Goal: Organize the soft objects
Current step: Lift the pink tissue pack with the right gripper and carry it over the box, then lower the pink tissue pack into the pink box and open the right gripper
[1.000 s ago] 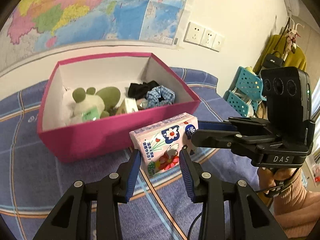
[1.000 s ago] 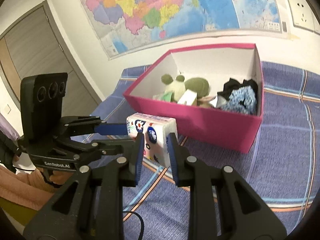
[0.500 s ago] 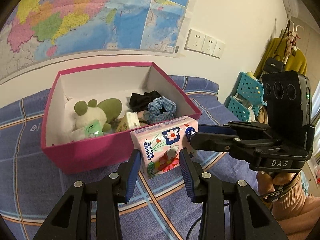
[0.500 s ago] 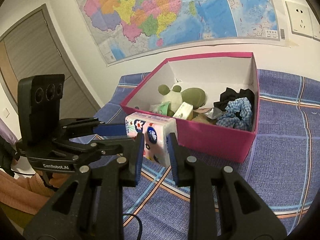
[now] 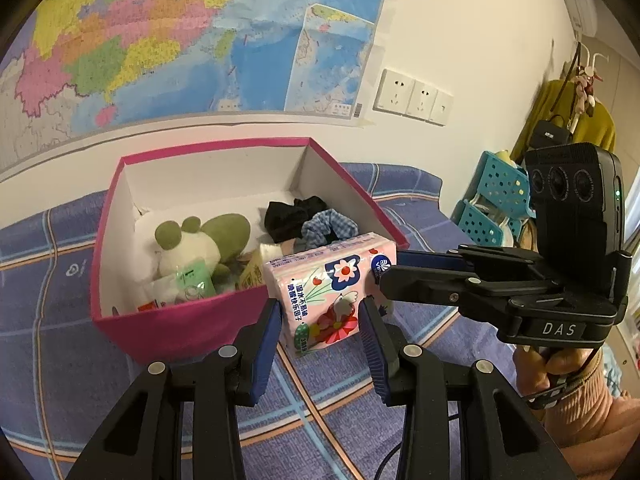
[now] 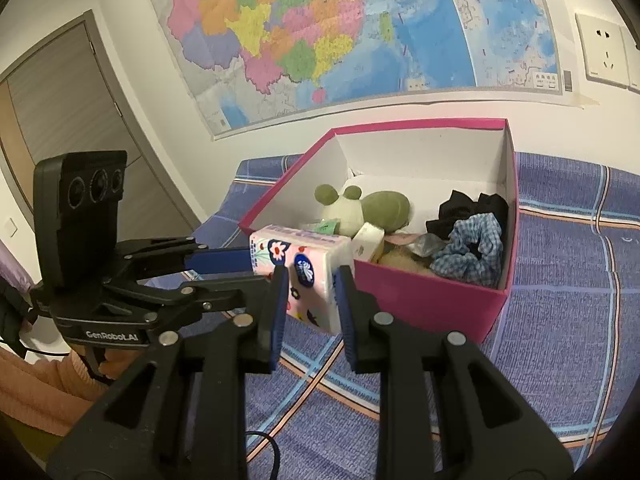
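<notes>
Two grippers: both grip one tissue pack [image 5: 334, 286], held up just in front of the pink box [image 5: 168, 322].
Surface: blue plaid cloth [image 5: 52, 360] under the box.
Room: wall map [image 5: 160, 36], sockets [image 5: 414, 96], blue baskets [image 5: 490, 204] to the right, door [image 6: 60, 120].
Left gripper [image 5: 320, 320]: jaws narrowed onto the pack's near end.
Right gripper [image 6: 310, 286]: jaws pinch the pack's other end.
Box contents: green plush toy [image 5: 196, 242], black cloth [image 5: 288, 216], checked scrunchie [image 5: 328, 228].

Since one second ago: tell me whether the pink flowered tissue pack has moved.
Yes, upward: the tissue pack, earlier against the pink cardboard box front wall, now tops its front rim.
</notes>
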Action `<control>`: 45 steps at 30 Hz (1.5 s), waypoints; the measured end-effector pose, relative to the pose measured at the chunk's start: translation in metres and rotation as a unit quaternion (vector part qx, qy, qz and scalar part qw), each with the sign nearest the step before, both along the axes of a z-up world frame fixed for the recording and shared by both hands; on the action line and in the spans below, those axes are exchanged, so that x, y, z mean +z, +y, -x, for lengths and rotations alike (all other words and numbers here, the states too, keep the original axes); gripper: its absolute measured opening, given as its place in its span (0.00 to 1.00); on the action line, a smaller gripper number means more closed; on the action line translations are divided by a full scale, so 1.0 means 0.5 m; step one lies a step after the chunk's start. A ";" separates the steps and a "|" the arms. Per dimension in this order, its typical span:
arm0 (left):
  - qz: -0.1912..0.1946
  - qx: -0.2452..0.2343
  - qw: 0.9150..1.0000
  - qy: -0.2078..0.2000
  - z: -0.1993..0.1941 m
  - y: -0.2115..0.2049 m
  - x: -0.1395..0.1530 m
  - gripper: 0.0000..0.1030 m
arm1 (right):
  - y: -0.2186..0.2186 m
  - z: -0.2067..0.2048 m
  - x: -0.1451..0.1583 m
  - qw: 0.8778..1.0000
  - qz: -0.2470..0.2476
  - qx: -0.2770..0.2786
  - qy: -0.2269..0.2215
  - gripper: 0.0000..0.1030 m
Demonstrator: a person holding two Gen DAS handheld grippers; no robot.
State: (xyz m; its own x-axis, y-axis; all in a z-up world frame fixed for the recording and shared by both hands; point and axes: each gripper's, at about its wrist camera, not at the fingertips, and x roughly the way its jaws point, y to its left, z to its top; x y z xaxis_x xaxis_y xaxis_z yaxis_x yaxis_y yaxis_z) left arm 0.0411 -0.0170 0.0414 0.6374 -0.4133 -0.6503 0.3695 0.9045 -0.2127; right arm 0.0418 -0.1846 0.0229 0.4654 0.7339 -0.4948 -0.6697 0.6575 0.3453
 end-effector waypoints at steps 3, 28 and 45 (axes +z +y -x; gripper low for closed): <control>-0.001 0.001 1.000 -0.001 -0.007 0.000 0.002 0.38 | 0.000 -0.008 0.006 1.000 -0.001 0.000 -0.003 0.26; 0.000 0.007 1.000 -0.004 -0.054 -0.003 0.012 0.38 | -0.001 -0.052 0.019 1.000 -0.007 -0.012 -0.008 0.26; -0.012 0.016 1.000 -0.007 -0.094 -0.001 0.019 0.38 | 0.002 -0.090 0.026 1.000 -0.013 -0.018 -0.011 0.26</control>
